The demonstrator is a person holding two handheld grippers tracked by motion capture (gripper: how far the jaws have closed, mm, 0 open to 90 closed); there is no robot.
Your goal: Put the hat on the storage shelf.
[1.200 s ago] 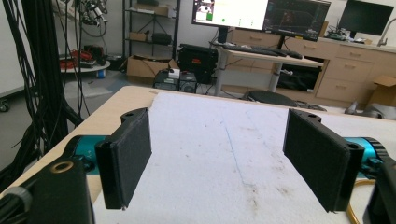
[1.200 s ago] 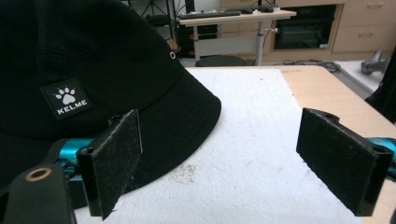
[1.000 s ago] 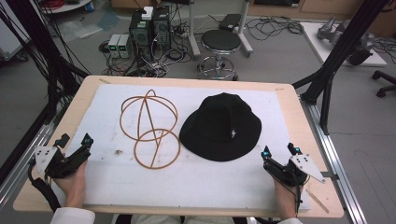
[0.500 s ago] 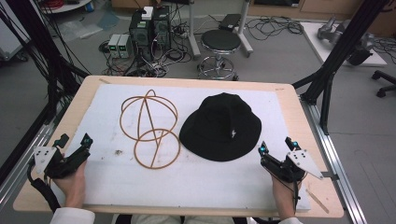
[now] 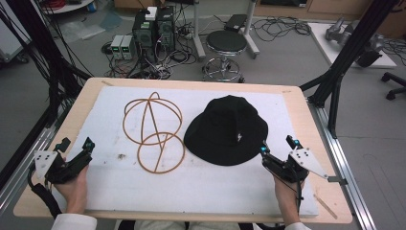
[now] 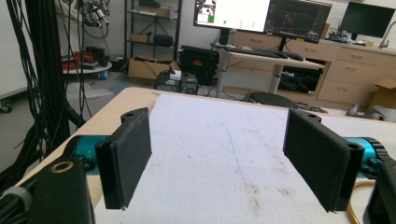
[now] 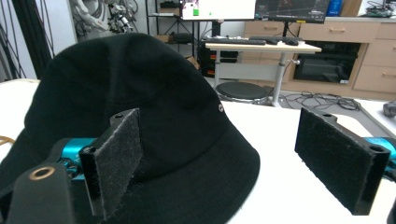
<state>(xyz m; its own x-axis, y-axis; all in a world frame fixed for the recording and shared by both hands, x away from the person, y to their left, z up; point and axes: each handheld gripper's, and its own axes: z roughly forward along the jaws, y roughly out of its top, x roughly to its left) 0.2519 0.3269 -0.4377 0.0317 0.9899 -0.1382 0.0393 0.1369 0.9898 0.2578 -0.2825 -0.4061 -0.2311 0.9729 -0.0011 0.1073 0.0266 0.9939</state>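
**Black hat and wire stand on a white-padded table, both grippers spread apart**

A wooden table [image 5: 311, 143] is seen from above, most of its top covered by a white mat [image 5: 215, 187] (faintly stained in places). On the mat, right of centre, a black bucket hat [image 5: 225, 130] is laid crown up, with a small pale mark on the side of its crown. Just beside it to the left, a copper-coloured wire hat stand [image 5: 153, 129] is found, made of thin hoops: a rounded cage above and a flat ring below. The hat's brim and the ring are close together; whether they touch cannot be told.

The left gripper [image 5: 75, 145] is held at the near left corner of the mat, well apart from the wire stand. In the left gripper view its jaws are seen spread wide, with nothing but bare mat between them (a curve of the copper wire shows at the lower right edge).

The right gripper [image 5: 277, 146] is held at the near right, just beside the hat's brim. In the right gripper view its jaws are likewise released and wide apart; the hat is seen behind the left-hand pad [image 7: 116, 154], while bare mat lies before the other pad. Nothing is grasped by either gripper.

Beyond the table, a round stool [image 5: 226, 43] and computer equipment [image 5: 153, 28] with loose cables stand on the grey floor.
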